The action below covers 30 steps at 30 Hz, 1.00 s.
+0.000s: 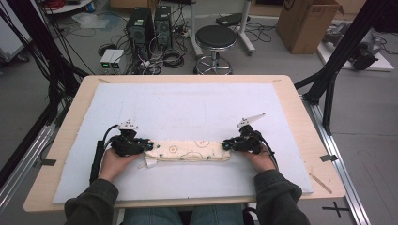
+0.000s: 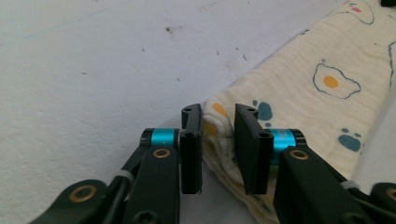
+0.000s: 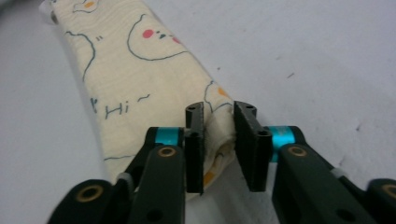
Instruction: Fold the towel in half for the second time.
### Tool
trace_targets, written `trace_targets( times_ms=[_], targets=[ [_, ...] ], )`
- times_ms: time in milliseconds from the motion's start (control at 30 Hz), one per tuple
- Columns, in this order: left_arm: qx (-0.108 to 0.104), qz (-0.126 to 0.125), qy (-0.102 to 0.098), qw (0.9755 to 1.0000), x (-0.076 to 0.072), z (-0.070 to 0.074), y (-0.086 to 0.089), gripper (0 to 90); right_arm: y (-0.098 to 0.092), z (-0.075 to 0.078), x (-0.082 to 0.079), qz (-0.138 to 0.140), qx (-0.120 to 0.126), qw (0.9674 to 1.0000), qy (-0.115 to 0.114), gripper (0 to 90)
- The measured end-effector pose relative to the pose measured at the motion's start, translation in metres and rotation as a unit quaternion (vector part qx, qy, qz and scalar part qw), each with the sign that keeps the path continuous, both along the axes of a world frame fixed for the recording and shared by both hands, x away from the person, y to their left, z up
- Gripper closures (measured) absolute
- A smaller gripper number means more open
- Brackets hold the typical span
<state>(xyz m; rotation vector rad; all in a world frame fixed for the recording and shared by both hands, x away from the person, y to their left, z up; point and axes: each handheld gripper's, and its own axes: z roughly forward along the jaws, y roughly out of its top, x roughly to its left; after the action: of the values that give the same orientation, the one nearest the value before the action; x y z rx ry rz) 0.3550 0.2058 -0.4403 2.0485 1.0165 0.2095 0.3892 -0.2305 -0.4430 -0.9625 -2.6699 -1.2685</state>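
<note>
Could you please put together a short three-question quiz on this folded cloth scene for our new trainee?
1. True or false: the folded cloth lies on the white mat.
2. Which part of the cloth sits between the jaws of the left gripper: A, a corner of one end; B, the middle?
3. What word is printed on the cloth near the right gripper?

Key: 1 true; 2 A; 3 "Hi".

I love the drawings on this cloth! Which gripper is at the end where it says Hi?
The right gripper: the word "Hi" is written on the cloth just beside it. The left gripper has a fried egg near it instead.
</note>
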Motion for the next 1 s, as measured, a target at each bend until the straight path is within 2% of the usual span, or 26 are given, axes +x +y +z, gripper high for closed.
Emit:
trace_targets(
  times_ms=[100,133,233,367,500,600,733,867,933,1000],
  targets=[
    [-0.003,0.003,-0.006,1.0000,-0.002,0.002,-0.001,80.4,0.000,0.001,-0.001,0.003,0.001,1.0000,0.000,78.8],
    [-0.004,0.004,-0.007,1.0000,-0.003,0.003,-0.001,81.0,0.000,0.003,-0.001,0.003,-0.002,1.0000,0.002,78.8],
    [0.008,0.003,-0.019,0.9998,-0.006,0.009,-0.002,81.7,0.003,0.010,-0.003,0.009,-0.018,0.9997,-0.016,79.5],
    [0.008,0.012,-0.032,0.9994,-0.005,0.015,-0.001,81.8,0.007,0.017,-0.001,0.012,-0.025,0.9994,-0.022,79.9],
    [0.003,0.037,-0.041,0.9985,0.003,0.017,0.001,81.8,0.010,0.022,0.005,0.008,-0.027,0.9992,-0.028,79.9],
    [-0.015,0.069,-0.052,0.9961,0.010,0.018,0.003,81.8,0.013,0.024,0.012,0.003,-0.029,0.9990,-0.032,79.9],
    [-0.004,0.082,-0.051,0.9953,0.024,0.020,0.001,81.8,0.016,0.029,0.026,-0.013,-0.029,0.9988,-0.038,80.0],
    [-0.018,0.100,-0.059,0.9930,0.035,0.018,0.000,81.7,0.018,0.030,0.042,-0.032,-0.036,0.9982,-0.036,79.9],
    [-0.017,0.115,-0.053,0.9918,0.040,0.013,0.001,81.7,0.017,0.030,0.049,-0.041,-0.032,0.9977,-0.042,79.9],
    [-0.018,0.122,-0.047,0.9913,0.045,0.008,0.001,81.7,0.018,0.029,0.057,-0.051,-0.026,0.9977,-0.035,80.0]
  ],
)
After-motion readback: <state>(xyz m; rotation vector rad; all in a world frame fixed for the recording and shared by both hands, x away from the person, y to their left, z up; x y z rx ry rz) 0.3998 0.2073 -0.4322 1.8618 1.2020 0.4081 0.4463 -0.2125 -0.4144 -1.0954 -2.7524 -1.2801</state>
